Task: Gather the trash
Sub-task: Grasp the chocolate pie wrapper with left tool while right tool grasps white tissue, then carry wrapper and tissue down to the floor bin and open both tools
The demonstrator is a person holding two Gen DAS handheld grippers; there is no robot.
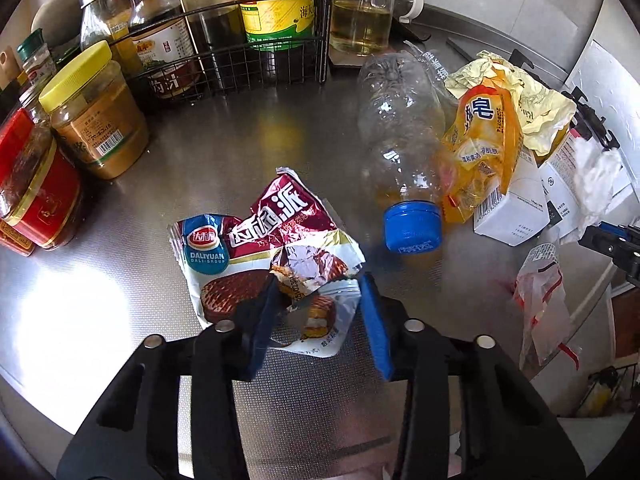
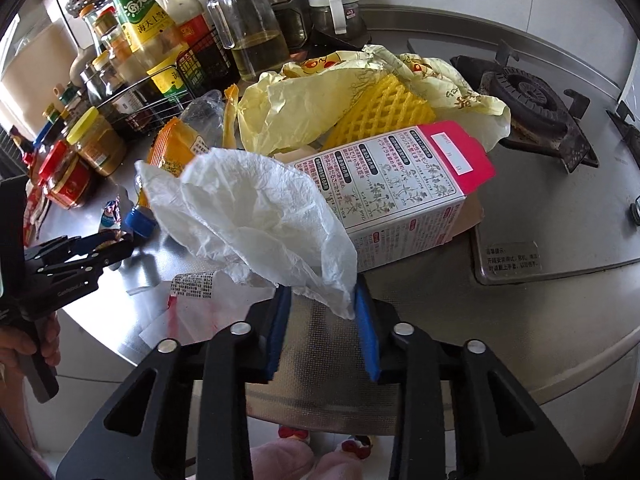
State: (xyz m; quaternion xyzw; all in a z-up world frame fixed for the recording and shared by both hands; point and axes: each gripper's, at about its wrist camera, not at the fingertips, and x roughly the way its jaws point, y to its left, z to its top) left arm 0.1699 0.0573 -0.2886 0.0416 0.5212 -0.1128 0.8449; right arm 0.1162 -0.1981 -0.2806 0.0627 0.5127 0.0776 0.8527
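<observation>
Left tool [image 1: 320, 292] agape over snack wrapper [image 1: 272, 248]; bare counter [image 1: 100, 280] leftward.

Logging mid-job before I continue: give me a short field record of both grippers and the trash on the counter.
left gripper: open, fingers straddling the snack wrapper
right gripper: open, white tissue between its fingers
plastic bottle: lying down, blue cap toward the left camera
pink carton: lying on its side, flap open
yellow wrapper: crumpled behind carton
surface: steel counter
</observation>
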